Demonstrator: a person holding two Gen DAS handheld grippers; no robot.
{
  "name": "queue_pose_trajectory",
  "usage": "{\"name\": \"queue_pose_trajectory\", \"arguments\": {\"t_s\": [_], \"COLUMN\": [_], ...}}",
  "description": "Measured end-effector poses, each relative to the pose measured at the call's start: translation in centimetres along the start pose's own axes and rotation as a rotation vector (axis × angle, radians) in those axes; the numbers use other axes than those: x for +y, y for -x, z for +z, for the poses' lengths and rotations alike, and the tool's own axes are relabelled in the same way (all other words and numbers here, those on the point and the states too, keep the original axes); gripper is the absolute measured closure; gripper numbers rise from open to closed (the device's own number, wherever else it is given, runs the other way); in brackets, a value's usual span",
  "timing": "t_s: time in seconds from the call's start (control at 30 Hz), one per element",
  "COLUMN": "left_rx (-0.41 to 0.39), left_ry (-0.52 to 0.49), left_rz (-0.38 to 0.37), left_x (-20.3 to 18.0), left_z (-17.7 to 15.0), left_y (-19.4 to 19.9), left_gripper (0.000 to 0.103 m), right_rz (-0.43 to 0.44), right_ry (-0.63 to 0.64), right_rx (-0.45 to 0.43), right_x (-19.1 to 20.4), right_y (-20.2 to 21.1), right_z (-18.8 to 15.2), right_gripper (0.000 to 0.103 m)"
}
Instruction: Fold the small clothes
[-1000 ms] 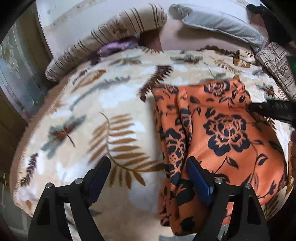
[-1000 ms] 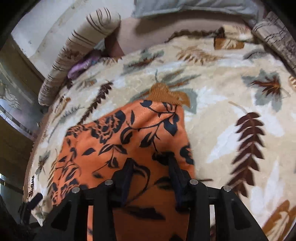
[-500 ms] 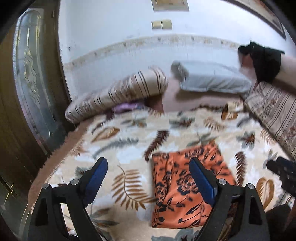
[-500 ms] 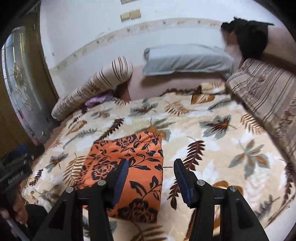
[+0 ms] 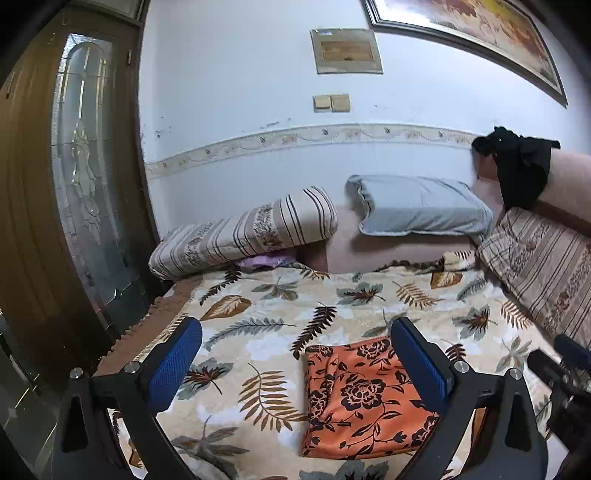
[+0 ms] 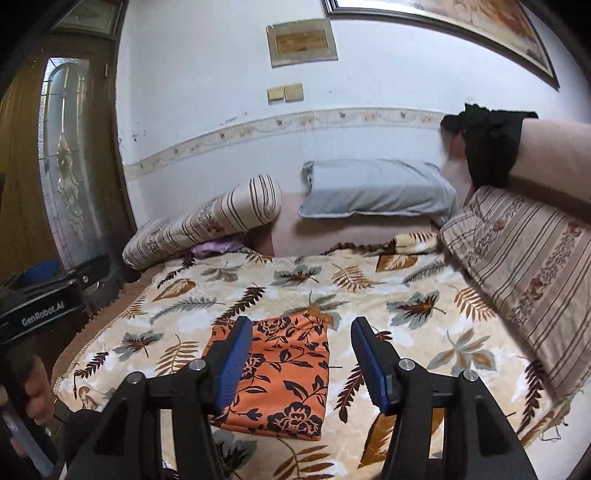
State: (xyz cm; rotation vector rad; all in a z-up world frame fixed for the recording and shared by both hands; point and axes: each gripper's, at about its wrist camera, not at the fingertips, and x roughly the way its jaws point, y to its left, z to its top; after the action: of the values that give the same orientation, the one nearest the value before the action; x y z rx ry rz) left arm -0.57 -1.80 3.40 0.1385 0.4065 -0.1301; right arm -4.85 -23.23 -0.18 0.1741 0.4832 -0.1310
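Two pairs of tongs are in view, both spread wide and holding nothing. We see the left tongs point(image 5: 295, 365) raised above the bed, blue pads apart, and the right tongs point(image 6: 301, 360) likewise raised with a clear gap between the pads.

The folded garment point(image 5: 364, 397), orange with a black rose print, lies flat as a neat rectangle on the leaf-patterned blanket point(image 5: 258, 325), toward the near edge of the bed. Neither pair of tongs touches it. From the right wrist view the same garment point(image 6: 280, 376) sits directly below and between the pads.

Around it: a striped bolster point(image 5: 243, 230) lies along the head of the bed at the left, with a small purple cloth point(image 5: 264, 260) tucked under its edge. A grey pillow point(image 5: 421, 210) rests to its right. A striped cushion point(image 5: 543, 266) runs down the right side, and a black cloth point(image 5: 517, 166) is draped over the padded frame above it. All of these lie well apart from the garment; nothing lies across it.

Room: pale wall with a patterned border strip, two switch plates point(image 5: 331, 103), a small framed plaque point(image 5: 346, 51), and a large framed picture point(image 5: 469, 33) at upper right. A wooden door with a frosted glass panel point(image 5: 85, 166) stands at the left.
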Motion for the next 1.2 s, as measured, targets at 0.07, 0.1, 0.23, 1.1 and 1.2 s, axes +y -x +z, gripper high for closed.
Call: {"name": "queue_pose_trajectory", "arguments": {"t_s": [0.07,0.1,0.23,1.1,1.2], "left_rx": [-0.009,-0.012,-0.025,0.028,0.035], "left_ry": [0.009,0.013,0.018,0.002,0.001], "left_rz": [0.005,0.01,0.021,0.028,0.024], "left_x": [0.3,0.5,0.9,2.4,2.7], "left_z": [0.3,0.4,0.5,-1.2,-1.4], "left_y": [0.8,1.0,2.1,-0.2,-0.6], "left_gripper": [0.001,0.001,0.001,0.001,0.001], "right_rz": [0.002,0.001,0.002,-0.041,-0.044], "right_ry": [0.004,0.004,0.004,0.028,0.033], "right_rx": [-0.004,-0.003,-0.004,0.067,0.073], "right_x": [0.5,0.6,1.2,3.3,3.6], "right_y": [0.7,0.9,1.4,-1.8,-2.2], "right_z": [0.0,0.0,-0.1,-1.2,-1.2], "right_gripper": [0.043,0.043,0.043,0.043,0.043]}}
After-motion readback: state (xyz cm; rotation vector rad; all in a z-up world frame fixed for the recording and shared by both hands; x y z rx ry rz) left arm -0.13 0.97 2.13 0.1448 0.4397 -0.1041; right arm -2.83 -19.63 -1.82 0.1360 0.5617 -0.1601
